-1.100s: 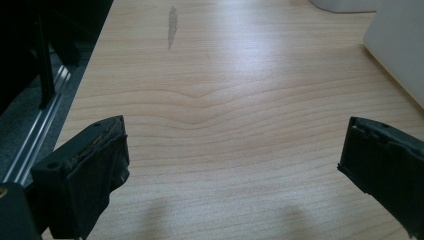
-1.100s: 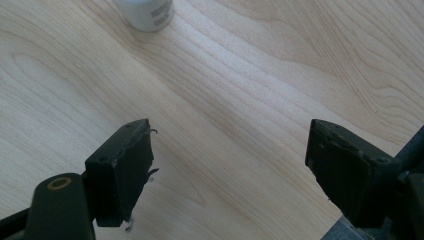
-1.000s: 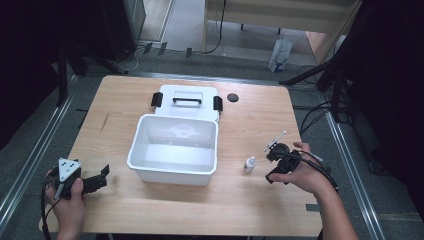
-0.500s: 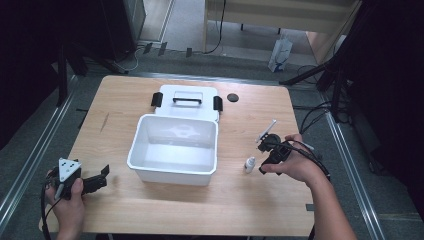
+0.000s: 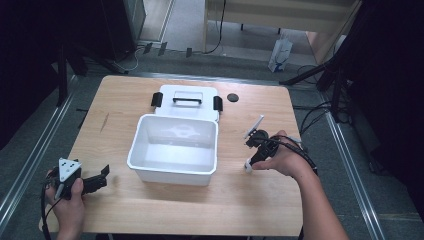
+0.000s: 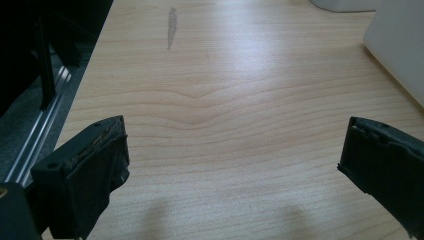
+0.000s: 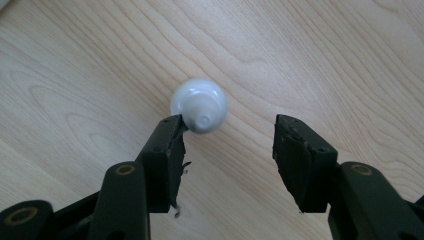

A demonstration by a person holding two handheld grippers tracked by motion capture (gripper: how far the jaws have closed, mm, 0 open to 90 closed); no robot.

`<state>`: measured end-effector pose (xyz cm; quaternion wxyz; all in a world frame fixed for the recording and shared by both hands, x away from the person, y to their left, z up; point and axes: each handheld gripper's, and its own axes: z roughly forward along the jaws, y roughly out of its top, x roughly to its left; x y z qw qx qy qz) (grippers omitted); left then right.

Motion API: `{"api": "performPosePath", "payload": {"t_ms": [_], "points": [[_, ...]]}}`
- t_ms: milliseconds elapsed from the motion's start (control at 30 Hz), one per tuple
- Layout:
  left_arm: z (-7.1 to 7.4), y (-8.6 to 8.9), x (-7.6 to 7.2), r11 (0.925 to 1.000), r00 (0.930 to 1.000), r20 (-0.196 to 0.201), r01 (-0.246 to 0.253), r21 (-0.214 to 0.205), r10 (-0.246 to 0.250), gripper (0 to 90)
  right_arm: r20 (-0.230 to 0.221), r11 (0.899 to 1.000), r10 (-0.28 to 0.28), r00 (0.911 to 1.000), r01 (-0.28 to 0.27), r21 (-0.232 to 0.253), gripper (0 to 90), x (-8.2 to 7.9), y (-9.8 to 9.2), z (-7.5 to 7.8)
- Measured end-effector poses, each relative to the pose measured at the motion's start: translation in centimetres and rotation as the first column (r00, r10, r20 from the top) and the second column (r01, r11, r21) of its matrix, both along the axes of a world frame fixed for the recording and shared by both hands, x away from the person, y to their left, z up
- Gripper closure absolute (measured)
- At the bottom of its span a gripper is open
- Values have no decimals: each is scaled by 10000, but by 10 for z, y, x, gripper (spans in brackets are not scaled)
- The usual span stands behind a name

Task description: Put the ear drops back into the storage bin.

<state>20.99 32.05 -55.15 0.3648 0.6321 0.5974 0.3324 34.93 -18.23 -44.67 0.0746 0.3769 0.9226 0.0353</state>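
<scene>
White small bottle, white open tub, white lid with black clasps, pale wood-grain worktop, black gripper

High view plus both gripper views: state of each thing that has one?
small white bottle: upright on the table, capped, one jaw at its side, not clamped
right gripper: open, jaws just closing around the bottle
left gripper: open wide, nothing between jaws
white bin: open, empty
lid: off, flat behind the bin

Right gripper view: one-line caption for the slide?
Right gripper, jaws just closing, straddles a small white bottle standing on the wooden table; one pad touches its cap.
</scene>
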Motion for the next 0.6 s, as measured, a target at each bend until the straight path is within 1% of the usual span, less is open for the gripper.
{"api": "performPosePath", "payload": {"t_ms": [33,167,267,400,600], "points": [[0,0,0,10000,10000,-16,-1,-6,1,3,-19,10000,-4,10000,4,15,513,0,2,1],[0,0,0,10000,10000,-24,-7,-2,7,3,-44,10000,56,10000,-56,-15,542,1,5,-1],[0,0,0,10000,10000,-28,-8,-14,8,3,-214,10000,14,9998,-15,-38,547,3,7,-3],[0,0,0,10000,10000,-24,-7,-1,7,3,-426,9998,-136,9990,142,127,576,6,8,-4],[0,0,0,10000,10000,-23,-16,-14,16,3,-415,9998,-62,9991,69,174,611,8,11,-6]]}}
